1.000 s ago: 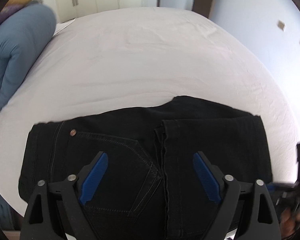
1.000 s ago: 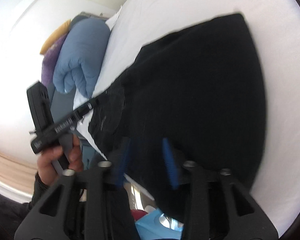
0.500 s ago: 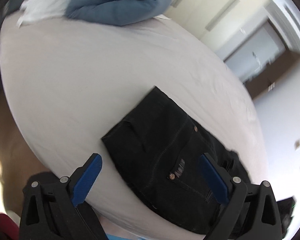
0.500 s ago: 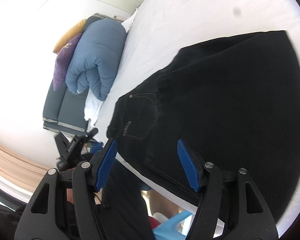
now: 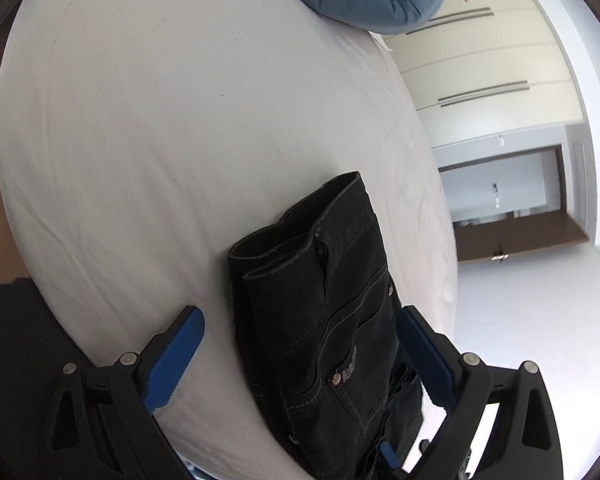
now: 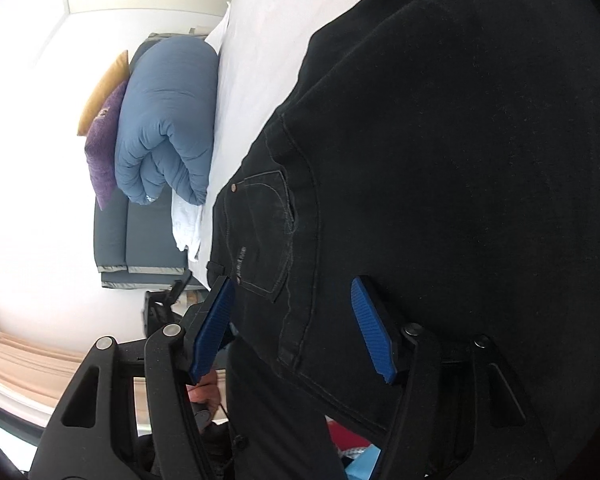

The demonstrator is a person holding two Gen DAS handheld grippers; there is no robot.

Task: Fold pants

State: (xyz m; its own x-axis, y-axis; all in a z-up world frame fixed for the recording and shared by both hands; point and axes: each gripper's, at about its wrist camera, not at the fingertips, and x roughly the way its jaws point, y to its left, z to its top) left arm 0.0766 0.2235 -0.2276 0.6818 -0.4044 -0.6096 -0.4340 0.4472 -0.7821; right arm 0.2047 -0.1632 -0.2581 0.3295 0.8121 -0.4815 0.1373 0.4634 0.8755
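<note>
Black pants (image 5: 331,320) folded on white bed (image 5: 160,140), lying between spread left gripper (image 5: 300,360) fingers, pinching nothing. Right gripper (image 6: 296,328) likewise spread at 6 o'clock. Close squarely on stacked edge; lift all layers together.

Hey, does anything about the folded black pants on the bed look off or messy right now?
Slightly. The pants are folded but untidy: the layers at the end gape instead of lying flat, and they sit at the edge of the bed.
</note>
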